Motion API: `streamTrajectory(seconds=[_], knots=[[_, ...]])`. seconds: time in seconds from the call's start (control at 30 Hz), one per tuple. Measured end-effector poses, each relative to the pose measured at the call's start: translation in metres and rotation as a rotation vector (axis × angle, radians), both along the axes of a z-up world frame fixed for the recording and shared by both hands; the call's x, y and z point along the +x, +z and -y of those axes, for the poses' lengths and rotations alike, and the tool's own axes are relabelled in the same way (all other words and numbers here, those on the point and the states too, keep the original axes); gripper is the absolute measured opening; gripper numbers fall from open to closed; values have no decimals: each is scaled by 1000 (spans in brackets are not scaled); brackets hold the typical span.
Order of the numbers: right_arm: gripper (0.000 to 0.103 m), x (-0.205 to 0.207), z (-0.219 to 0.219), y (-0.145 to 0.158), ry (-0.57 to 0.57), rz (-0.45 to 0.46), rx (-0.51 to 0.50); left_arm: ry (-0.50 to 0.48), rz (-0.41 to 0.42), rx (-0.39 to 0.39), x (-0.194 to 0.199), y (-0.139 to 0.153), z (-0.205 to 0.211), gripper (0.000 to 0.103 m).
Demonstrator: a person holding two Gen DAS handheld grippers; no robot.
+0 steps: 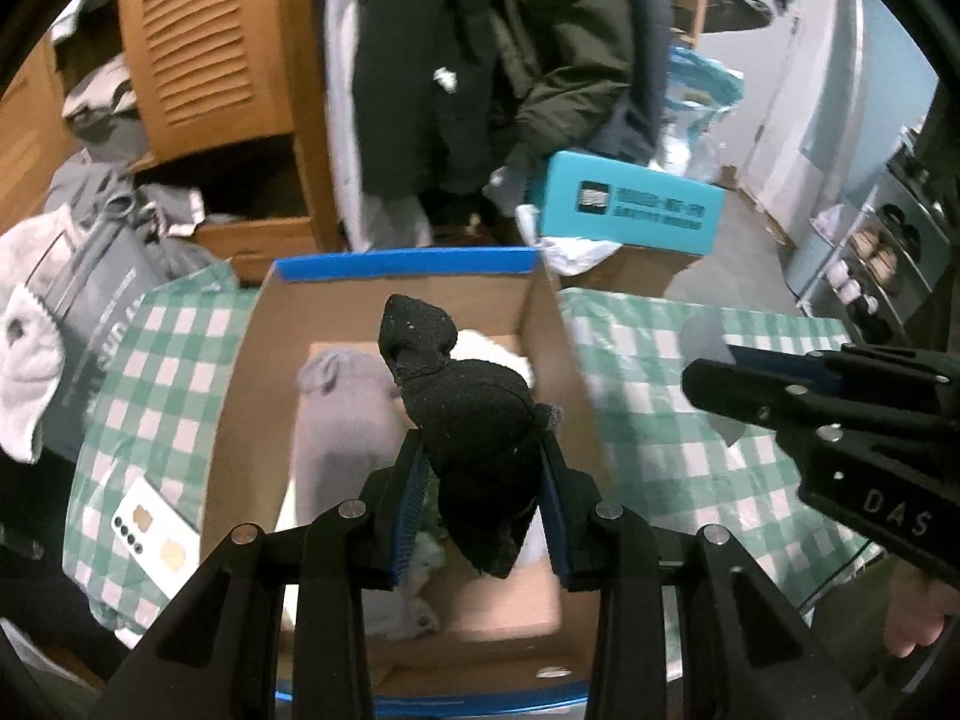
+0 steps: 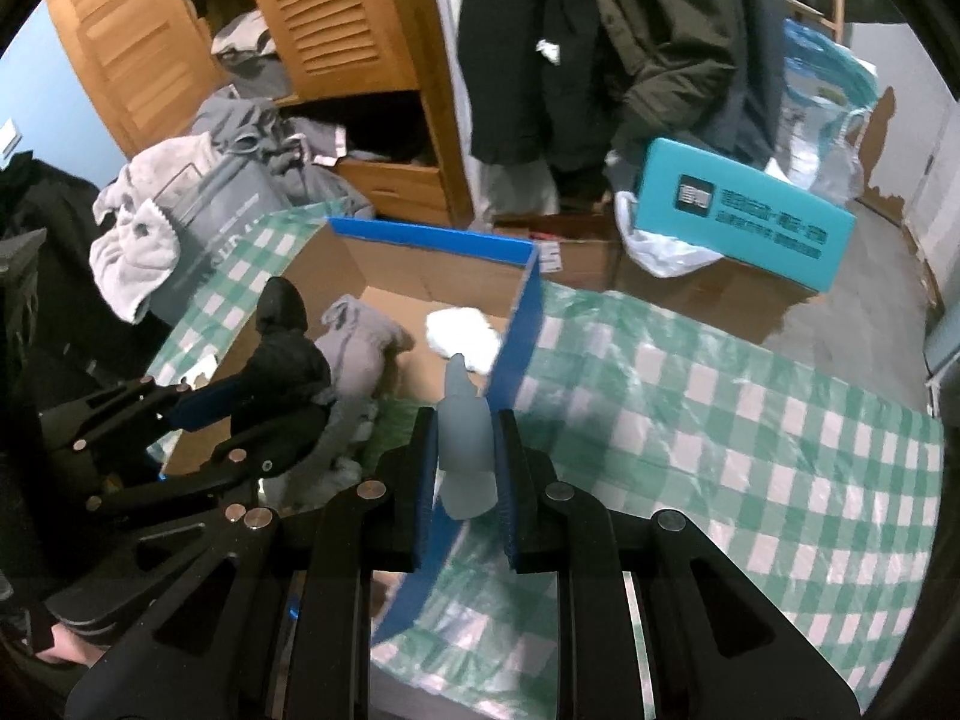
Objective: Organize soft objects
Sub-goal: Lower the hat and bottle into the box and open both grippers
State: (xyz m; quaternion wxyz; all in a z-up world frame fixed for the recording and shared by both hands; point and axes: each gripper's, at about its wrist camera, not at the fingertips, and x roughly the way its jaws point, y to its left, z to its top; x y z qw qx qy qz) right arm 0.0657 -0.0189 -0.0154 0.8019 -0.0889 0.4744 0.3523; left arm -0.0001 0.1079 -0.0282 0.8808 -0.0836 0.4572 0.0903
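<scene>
My left gripper point(image 1: 485, 468) is shut on a rolled black sock point(image 1: 474, 414) and holds it over an open cardboard box with a blue rim point(image 1: 402, 261). Inside the box lie a grey sock bundle point(image 1: 342, 414) and a white soft item point(image 1: 486, 342). My right gripper point(image 2: 465, 450) is shut on a thin pale grey sock point(image 2: 462, 438), just right of the box's blue side wall point(image 2: 519, 336). In the right wrist view the left gripper point(image 2: 252, 414) shows at the left with the black sock point(image 2: 288, 354). The right gripper point(image 1: 714, 384) shows at the right of the left wrist view.
The box stands on a green and white checked cloth point(image 2: 720, 420). A white card point(image 1: 156, 540) lies on the cloth left of the box. A grey bag with a pale towel point(image 2: 138, 252) stands at the left. Behind are a wooden wardrobe point(image 2: 336, 18), hanging dark clothes point(image 2: 600, 60) and a teal box point(image 2: 738, 216).
</scene>
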Motion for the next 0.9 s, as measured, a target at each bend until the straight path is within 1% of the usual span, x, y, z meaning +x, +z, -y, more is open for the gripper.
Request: streamTrajectory(seconds=[0.33,0.4,0.47,0.5,0.67,0.73,0.77,0.9], knots=[[17,-5,-46,-14,67,-39,-29,60,-69,-32,-10,-25,-35,36],[18,-5,-53,-17,76,-46,-35,60,-86,-34,-9,-27,-38,36],[18,-4,-57,-20,79,-56,-39,68,-83,-33,-9,-26,-41,36],[19,-4,-58,-21,77,-59,-39,70,-83,-33,-9,-26,-43,39],[21,1,-57,-23,60,-79,-30,76,-77,-44,-8,-21,-48,46],[22,3,-56,-24,55,-82,-32,75,-72,-48,-8,-19,-49,53],[22,3,-56,-24,49,-83,-33,76,-67,-50,-8,-18,-49,53],[38,2,-53,-22,46,-83,-21,76,-67,-51,-8,-14,-49,58]])
